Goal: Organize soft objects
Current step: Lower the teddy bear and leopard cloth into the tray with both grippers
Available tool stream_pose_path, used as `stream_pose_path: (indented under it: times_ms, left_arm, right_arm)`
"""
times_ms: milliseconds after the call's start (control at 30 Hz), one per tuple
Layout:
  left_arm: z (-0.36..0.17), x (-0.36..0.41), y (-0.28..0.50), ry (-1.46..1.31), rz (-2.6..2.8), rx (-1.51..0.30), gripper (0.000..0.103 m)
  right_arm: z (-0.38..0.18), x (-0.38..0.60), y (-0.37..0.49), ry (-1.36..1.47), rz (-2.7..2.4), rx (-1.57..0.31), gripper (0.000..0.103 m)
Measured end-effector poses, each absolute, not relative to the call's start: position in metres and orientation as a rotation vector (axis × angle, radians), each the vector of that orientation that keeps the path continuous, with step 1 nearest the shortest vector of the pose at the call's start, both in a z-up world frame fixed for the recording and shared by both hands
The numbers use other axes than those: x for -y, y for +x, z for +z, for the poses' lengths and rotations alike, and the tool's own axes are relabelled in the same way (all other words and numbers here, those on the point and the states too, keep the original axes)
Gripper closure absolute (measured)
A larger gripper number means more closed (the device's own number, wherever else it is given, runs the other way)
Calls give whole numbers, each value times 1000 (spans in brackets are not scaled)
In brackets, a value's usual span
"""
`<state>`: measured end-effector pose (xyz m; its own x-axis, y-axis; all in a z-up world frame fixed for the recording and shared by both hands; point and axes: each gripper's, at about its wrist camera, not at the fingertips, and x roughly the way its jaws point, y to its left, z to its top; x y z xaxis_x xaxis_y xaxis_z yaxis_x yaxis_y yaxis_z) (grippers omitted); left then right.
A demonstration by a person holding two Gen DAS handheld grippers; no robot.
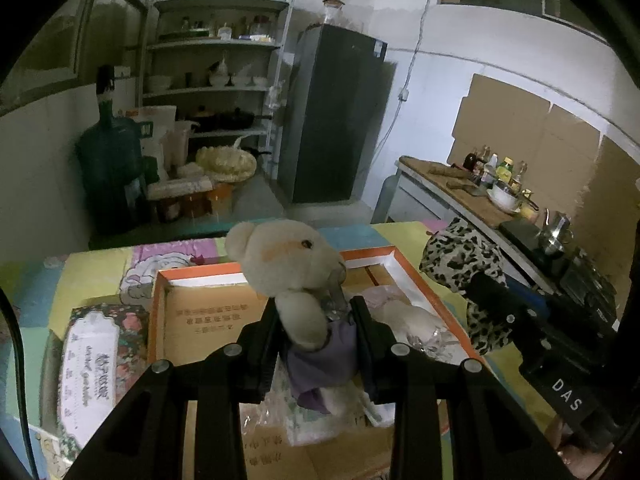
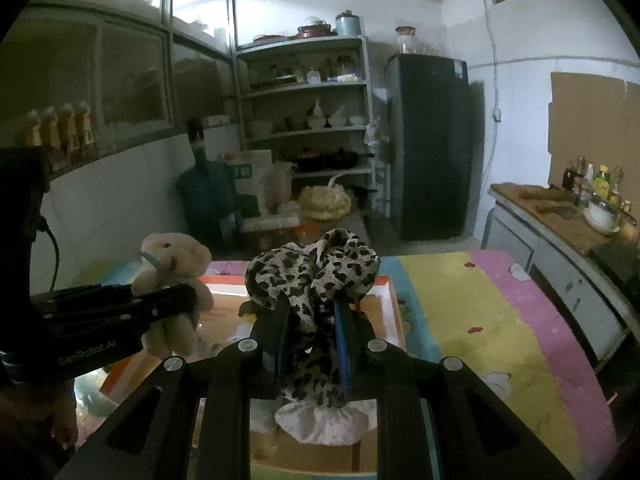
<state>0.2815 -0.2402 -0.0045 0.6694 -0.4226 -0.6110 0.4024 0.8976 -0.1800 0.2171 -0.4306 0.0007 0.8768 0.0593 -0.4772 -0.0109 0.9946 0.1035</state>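
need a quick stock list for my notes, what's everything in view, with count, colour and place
teddy bear: 1, cream with a purple garment, held over the box
leopard-print cloth: 1, black and cream, held over the box's right part
box: 1, orange rim, open on the table
pale soft items: number unclear, whitish, inside the box
floral box: 1, floral with a white label, left of the orange-rimmed one
table cover: 1, pastel patches, under everything
shelf rack: 1, white, back wall
fridge: 1, dark, right of the rack
water jug: 1, dark green, floor at left
counter: 1, bottles and a bowl on it, right wall
left claw: 1, black, shut on the bear
right claw: 1, black with blue pads, shut on the cloth
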Motion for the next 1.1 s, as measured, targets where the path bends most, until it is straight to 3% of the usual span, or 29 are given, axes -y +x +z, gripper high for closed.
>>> stream_pose_path:
  times_ms: [700,1100]
  left_arm:
    - [-50,248,337,-59,-419,-856,69]
    - [-52,249,341,-55,-409,-859,69]
  right_arm:
    - [-39,440,268,153,80,-609,83]
    - [-49,436,276,142,94,-653,82]
